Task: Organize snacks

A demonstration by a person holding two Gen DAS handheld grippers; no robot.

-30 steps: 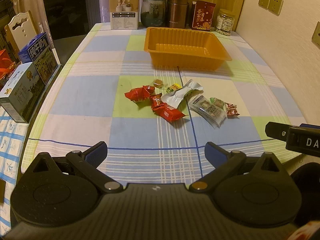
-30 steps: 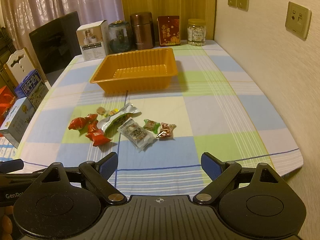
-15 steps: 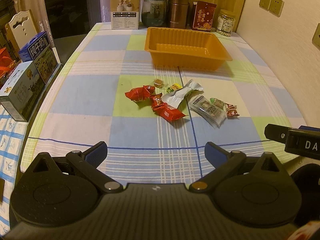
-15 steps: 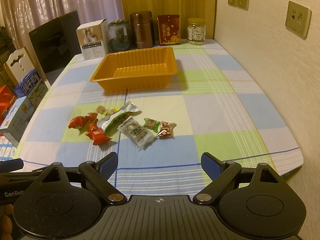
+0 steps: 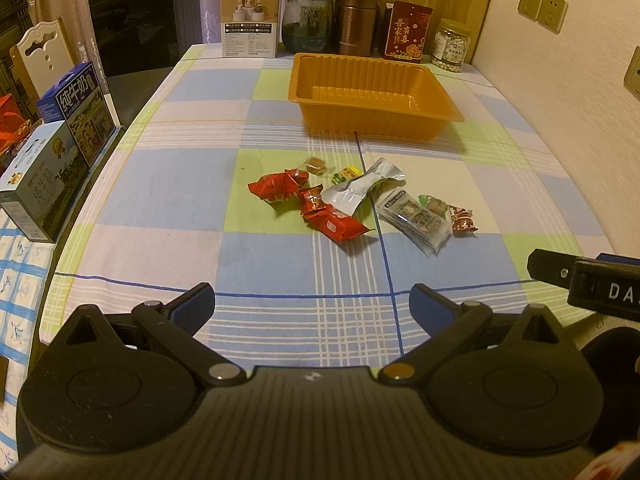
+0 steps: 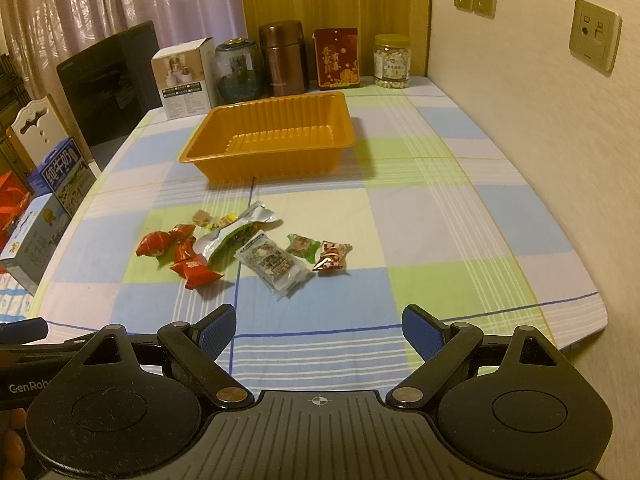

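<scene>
A loose cluster of 9 wrapped snacks lies mid-table on a checked blue, green and white tablecloth (image 5: 168, 184), at 12 o'clock from both grippers. Counted: 3 crinkled red foil packets, the largest (image 5: 338, 227) nearest the camera, another (image 5: 276, 186) at 9 o'clock of the group and a small 1 (image 5: 313, 200) between them; 1 long silver-and-green pouch (image 5: 360, 188) lying aslant; 1 flat clear packet (image 5: 416, 220) with dark printed contents; 1 green-wrapped sweet (image 6: 303, 246) just beside it; 1 twist-ended red-brown candy (image 6: 332, 256) at the 3 o'clock end; 1 small amber sweet (image 5: 315, 165) and 1 yellow-green sweet (image 5: 345, 173) on the far side. Beyond them, apart from the cluster, sits 1 rectangular orange plastic tray (image 5: 436, 120) with ribbed walls and a glossy floor, holding nothing. Along the table's far edge stand 1 white carton (image 5: 250, 20), 1 dark glass jar (image 5: 307, 20), 1 brown metal canister (image 5: 357, 20), 1 red printed box (image 5: 407, 32) and 1 clear lidded jar (image 5: 451, 44). 2 blue-and-white milk cartons (image 5: 72, 100) stand off the table at 9 o'clock.

The left gripper (image 5: 312, 308) hangs over the near table edge, blue ribbed pads spread wide and gripping nothing. The right gripper (image 6: 318, 330) is likewise spread wide, nothing between its pads.
</scene>
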